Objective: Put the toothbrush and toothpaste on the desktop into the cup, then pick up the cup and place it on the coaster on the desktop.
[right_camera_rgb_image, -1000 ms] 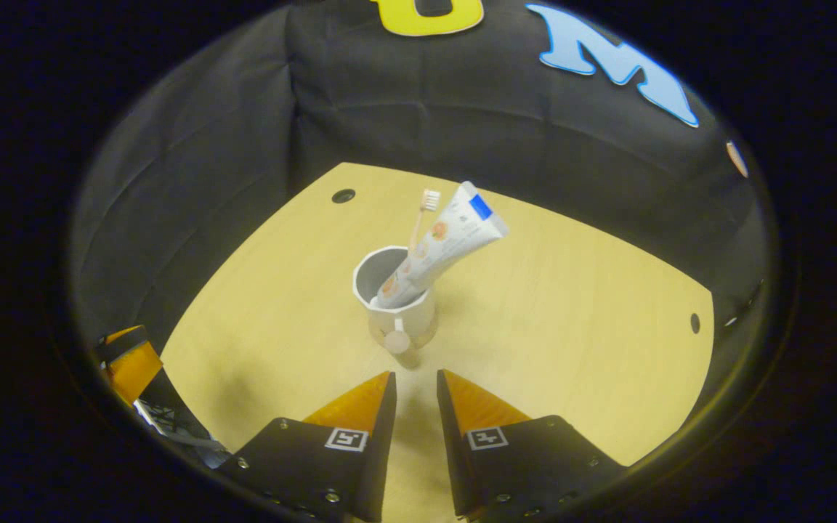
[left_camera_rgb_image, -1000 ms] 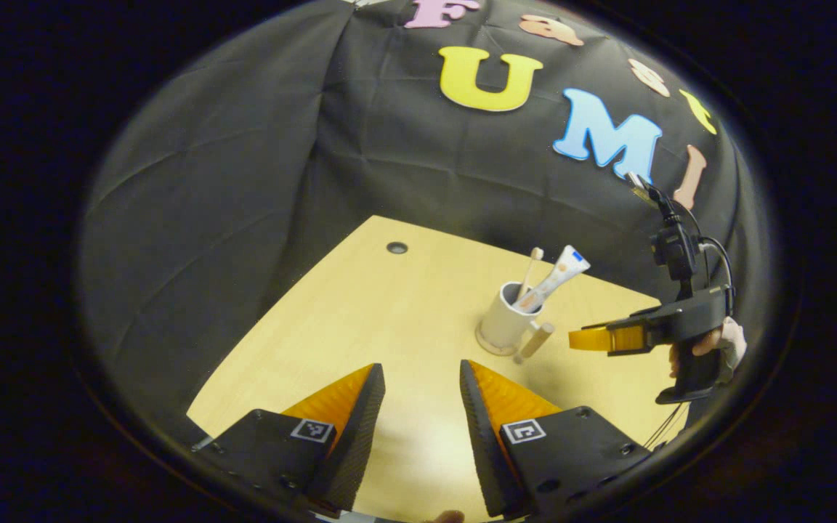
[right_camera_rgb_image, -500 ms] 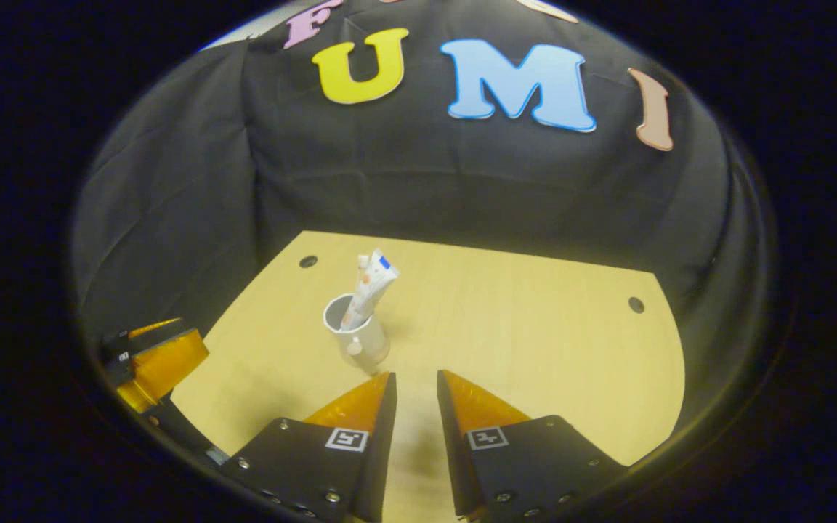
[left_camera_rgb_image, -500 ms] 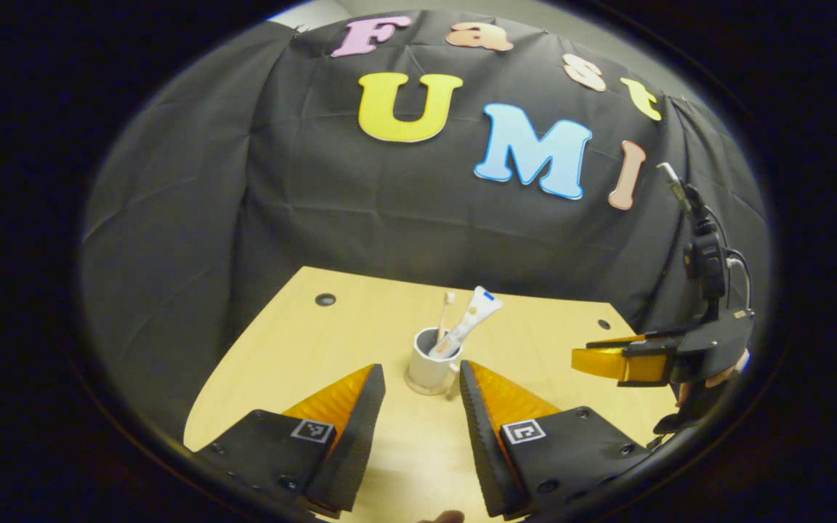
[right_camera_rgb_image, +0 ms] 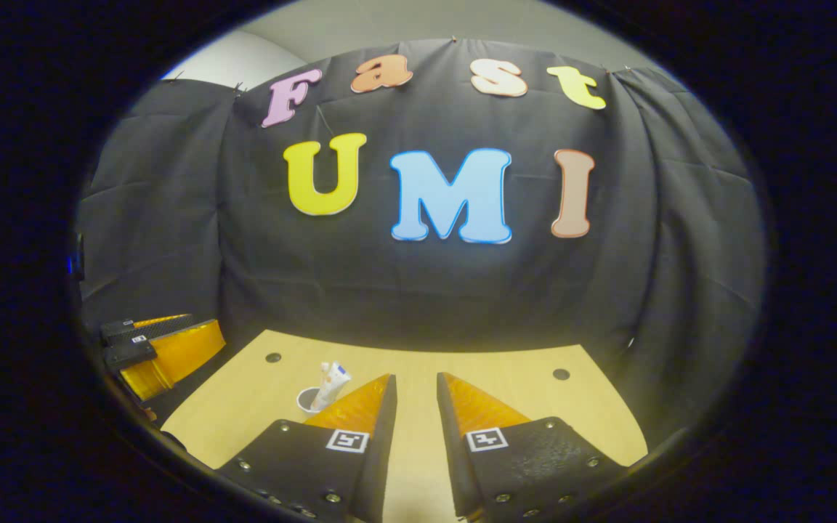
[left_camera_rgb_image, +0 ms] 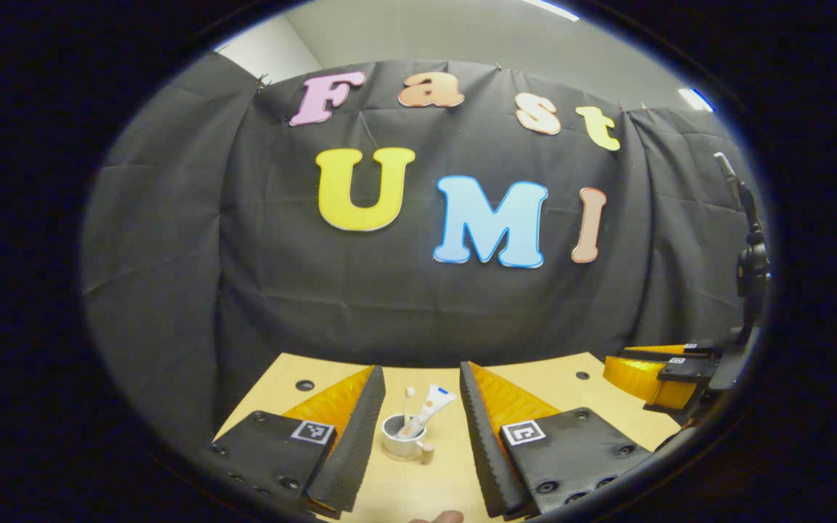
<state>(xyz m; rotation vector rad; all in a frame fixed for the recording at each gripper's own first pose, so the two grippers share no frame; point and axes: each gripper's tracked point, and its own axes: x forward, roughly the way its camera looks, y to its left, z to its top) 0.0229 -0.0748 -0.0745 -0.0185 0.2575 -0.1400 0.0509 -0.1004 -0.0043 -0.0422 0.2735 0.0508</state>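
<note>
Both grippers pulled back; cup [left_camera_rgb_image: 400, 444] holds toothpaste [left_camera_rgb_image: 426, 409].

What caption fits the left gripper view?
Open left gripper frames a cup holding toothbrush and toothpaste.

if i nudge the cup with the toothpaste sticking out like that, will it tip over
Probably not from a light nudge: the cup looks squat and wide-based, standing flat on the desktop. The toothpaste leans out past the rim beside the toothbrush, so weight likely sits off-centre; a push from the opposite side could rock it. Its side handle should stop rolling.
</note>
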